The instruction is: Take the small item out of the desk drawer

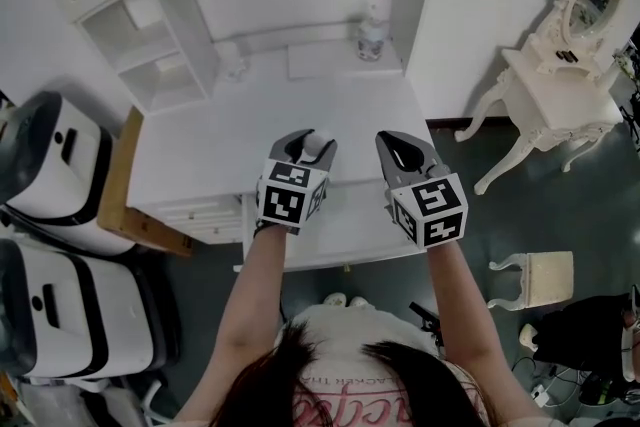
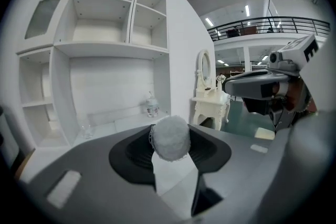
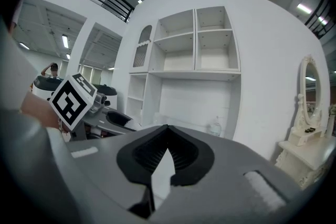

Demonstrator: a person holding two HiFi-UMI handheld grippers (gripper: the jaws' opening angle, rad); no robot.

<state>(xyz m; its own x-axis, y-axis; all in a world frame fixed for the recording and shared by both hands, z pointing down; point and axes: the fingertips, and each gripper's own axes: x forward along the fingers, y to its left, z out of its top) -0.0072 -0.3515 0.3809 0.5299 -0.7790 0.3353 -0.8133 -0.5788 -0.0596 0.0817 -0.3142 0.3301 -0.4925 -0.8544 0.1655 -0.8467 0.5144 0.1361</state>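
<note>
The person's dark hair [image 1: 330, 370] is filling the bottom of the head view, and both forearms are reaching forward over the pulled-out drawer [image 1: 345, 225] of the white desk [image 1: 250, 115]. The left tongs [image 1: 316, 151] are grasping a small white fuzzy ball [image 2: 169, 137] between their pads, holding it up over the desk's front part. The right tongs [image 3: 167, 131] are hovering just beside them, clenched and empty, tips meeting.

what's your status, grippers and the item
Left gripper shut on white fuzzy ball. Right gripper shut, empty. Both over the desk, nothing blocking in view.
</note>
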